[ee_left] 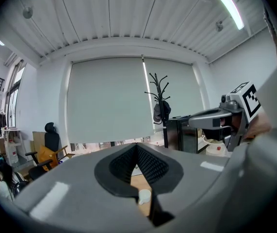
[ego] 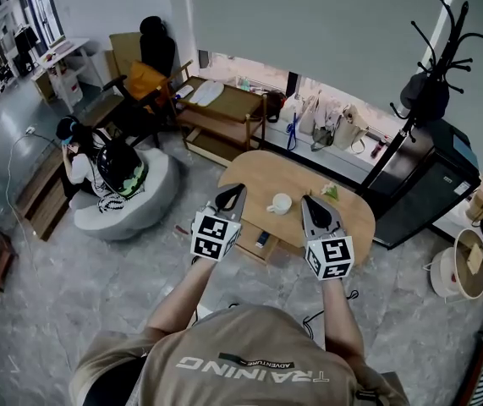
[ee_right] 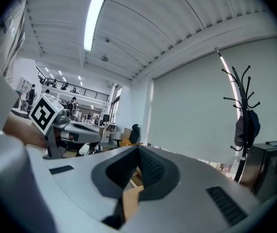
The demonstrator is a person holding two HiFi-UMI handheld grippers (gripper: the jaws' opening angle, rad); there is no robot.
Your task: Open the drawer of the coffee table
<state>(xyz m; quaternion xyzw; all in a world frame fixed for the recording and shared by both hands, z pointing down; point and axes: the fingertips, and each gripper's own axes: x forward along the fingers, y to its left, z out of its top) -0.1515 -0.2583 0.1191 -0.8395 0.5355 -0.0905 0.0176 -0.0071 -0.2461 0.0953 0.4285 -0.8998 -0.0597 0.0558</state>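
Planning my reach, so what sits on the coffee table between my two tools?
A white cup stands on the coffee table between the left tool and right tool; the head view shows it.

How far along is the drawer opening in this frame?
Done: nothing visible yet. In hand: the left gripper and right gripper are held level above the coffee table, jaws together and empty, touching nothing. Still to do: reach the drawer, grip it and pull it out; the drawer itself is hard to make out here.
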